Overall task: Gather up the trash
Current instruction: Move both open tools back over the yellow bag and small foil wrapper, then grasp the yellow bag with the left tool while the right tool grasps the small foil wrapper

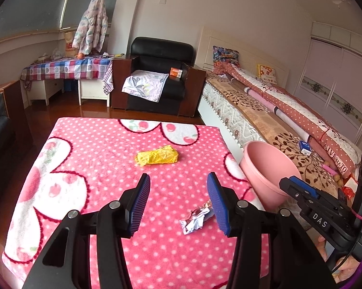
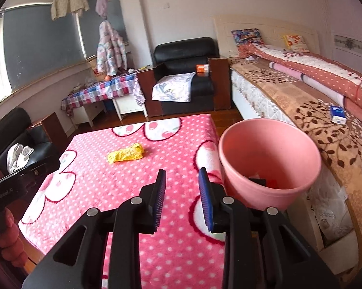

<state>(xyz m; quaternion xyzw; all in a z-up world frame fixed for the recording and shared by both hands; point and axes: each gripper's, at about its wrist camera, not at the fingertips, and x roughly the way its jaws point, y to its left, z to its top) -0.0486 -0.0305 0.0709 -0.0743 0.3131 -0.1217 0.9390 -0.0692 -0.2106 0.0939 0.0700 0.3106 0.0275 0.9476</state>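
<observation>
A bed (image 2: 301,101) flanks the pink-blanketed table (image 1: 108,192). A pink bin (image 2: 269,159) stands between them at the table's right edge, dark scraps inside. A yellow wrapper (image 1: 157,157) lies mid-table; a silver wrapper (image 1: 196,220) lies just beside the left gripper's (image 1: 178,202) right finger. Both it and the right gripper (image 2: 182,200) gape open, holding nothing.

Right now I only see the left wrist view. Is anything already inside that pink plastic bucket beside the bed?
Observer: Yes. The right wrist view looks into the pink plastic bucket; dark and red scraps lie at its bottom.
Operator: Is the other gripper carrying something?
Observer: No. The right gripper is open and empty, above the pink dotted blanket.
Operator: Anything off to my left?
Observer: A white cloth lies on a black sofa.
</observation>
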